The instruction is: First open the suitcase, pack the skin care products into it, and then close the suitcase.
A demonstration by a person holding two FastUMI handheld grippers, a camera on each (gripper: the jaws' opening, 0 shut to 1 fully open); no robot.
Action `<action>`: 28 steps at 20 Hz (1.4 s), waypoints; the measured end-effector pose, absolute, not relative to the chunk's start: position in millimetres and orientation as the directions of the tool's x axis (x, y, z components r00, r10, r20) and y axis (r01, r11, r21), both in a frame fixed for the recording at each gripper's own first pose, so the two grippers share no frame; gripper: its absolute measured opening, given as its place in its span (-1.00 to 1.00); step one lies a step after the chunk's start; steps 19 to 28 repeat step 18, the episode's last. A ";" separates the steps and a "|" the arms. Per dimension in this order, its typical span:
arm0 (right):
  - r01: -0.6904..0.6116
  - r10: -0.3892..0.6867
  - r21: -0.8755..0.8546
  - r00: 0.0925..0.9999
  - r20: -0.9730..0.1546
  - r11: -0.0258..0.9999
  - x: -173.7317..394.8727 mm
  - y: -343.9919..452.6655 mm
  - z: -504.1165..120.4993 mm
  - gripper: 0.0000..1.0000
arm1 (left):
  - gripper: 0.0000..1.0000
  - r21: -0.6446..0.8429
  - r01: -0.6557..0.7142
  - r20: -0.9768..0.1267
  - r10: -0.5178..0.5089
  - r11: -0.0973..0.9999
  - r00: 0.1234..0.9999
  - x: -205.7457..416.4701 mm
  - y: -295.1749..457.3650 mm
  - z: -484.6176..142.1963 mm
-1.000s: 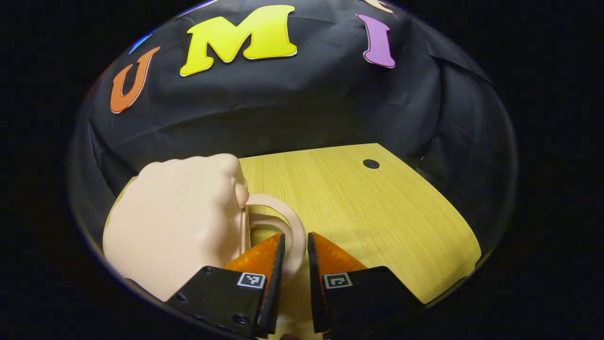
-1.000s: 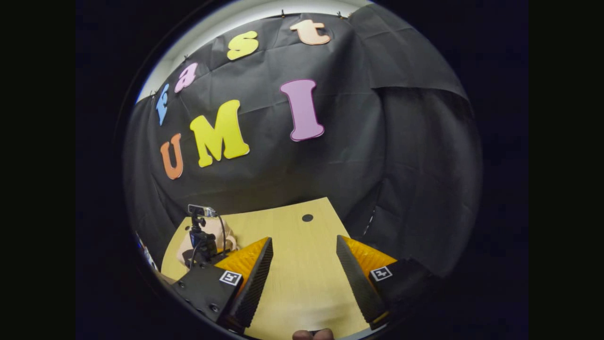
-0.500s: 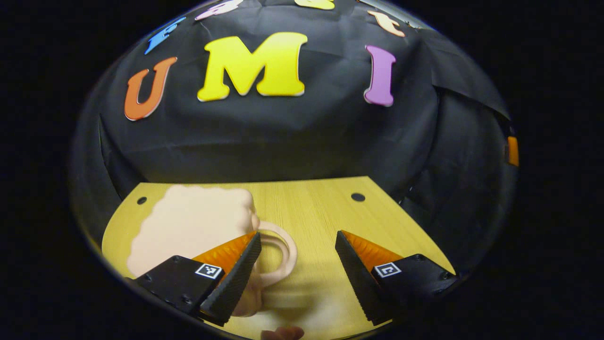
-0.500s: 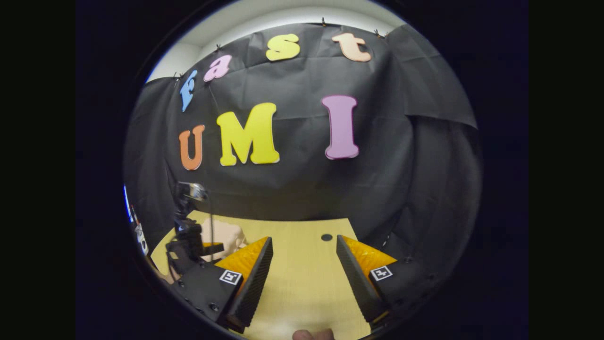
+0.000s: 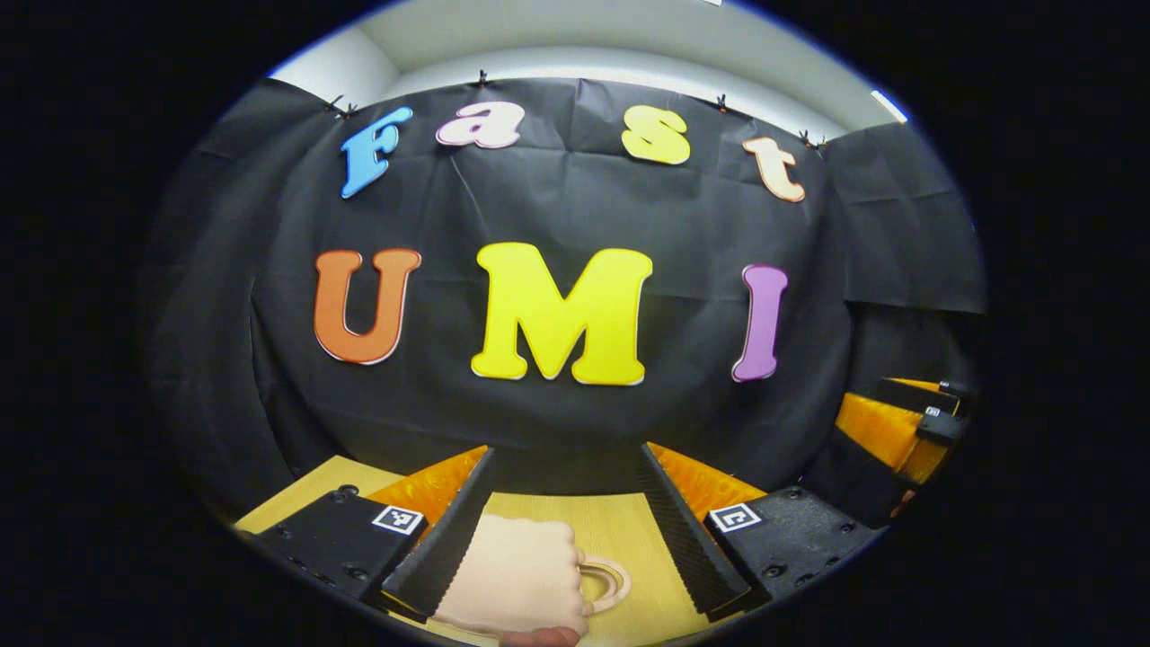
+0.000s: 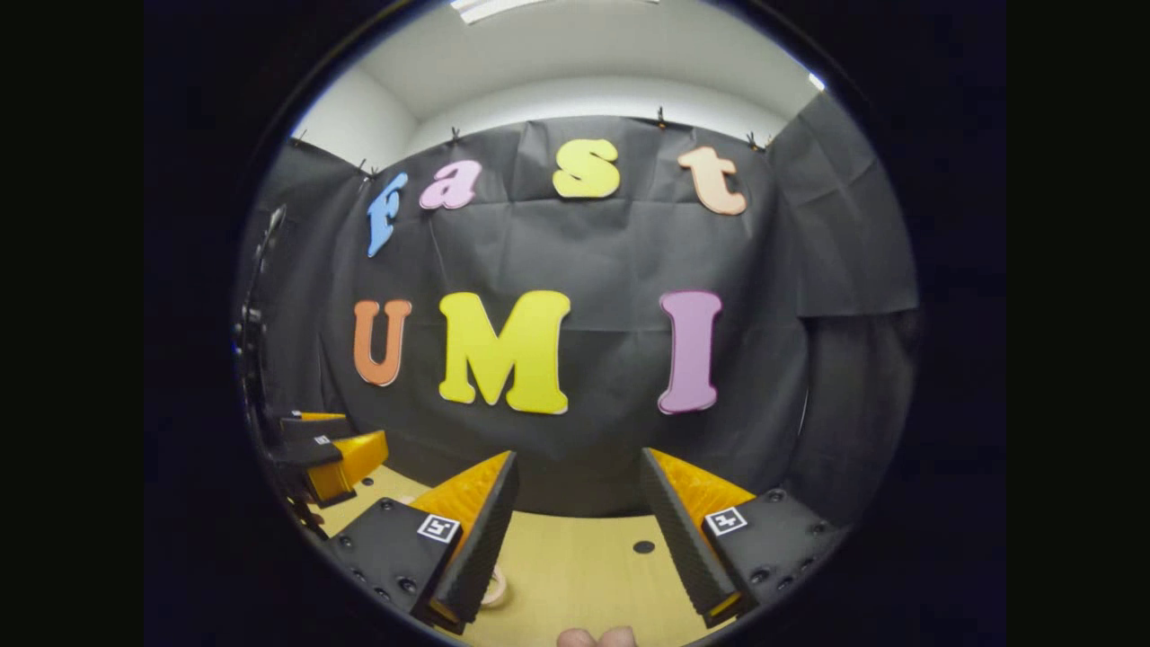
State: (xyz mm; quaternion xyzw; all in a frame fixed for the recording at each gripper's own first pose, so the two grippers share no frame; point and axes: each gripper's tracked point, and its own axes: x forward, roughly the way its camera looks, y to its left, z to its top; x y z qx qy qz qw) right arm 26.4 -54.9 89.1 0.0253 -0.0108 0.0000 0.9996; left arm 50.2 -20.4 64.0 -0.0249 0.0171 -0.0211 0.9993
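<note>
the suitcase [image 5: 517, 575], pale and closed, is seen lying on the desk [image 5: 629, 539], handle [image 5: 604, 582] toward its right edge. both the left claw [image 5: 566, 526] and right claw [image 6: 575, 530] are held wide, empty. it is judged stiff and light; the handle should be gripped.

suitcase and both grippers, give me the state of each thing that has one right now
suitcase: closed, lying on the table, handle to its right
left gripper: open, above the suitcase, touching nothing
right gripper: open, empty, above the table
</note>
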 end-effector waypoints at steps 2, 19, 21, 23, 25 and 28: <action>0.001 -0.003 0.034 0.999 0.049 0.999 24.4 -39.0 97.2 0.60 | 0.96 -0.035 0.027 0.003 -0.027 0.999 1.000 40.9 -18.5 72.2; 0.036 -0.043 0.087 0.997 0.070 0.996 3.7 2.4 100.8 0.52 | 0.97 -0.061 -0.018 -0.022 0.017 0.998 1.000 18.6 6.4 60.6; 0.036 -0.043 0.087 0.997 0.070 0.996 3.7 2.4 100.8 0.52 | 0.97 -0.061 -0.018 -0.022 0.017 0.998 1.000 18.6 6.4 60.6; 0.036 -0.043 0.087 0.997 0.070 0.996 3.7 2.4 100.8 0.52 | 0.97 -0.061 -0.018 -0.022 0.017 0.998 1.000 18.6 6.4 60.6; 0.036 -0.043 0.087 0.997 0.070 0.996 3.7 2.4 100.8 0.52 | 0.97 -0.061 -0.018 -0.022 0.017 0.998 1.000 18.6 6.4 60.6; 0.036 -0.043 0.087 0.997 0.070 0.996 3.7 2.4 100.8 0.52 | 0.97 -0.061 -0.018 -0.022 0.017 0.998 1.000 18.6 6.4 60.6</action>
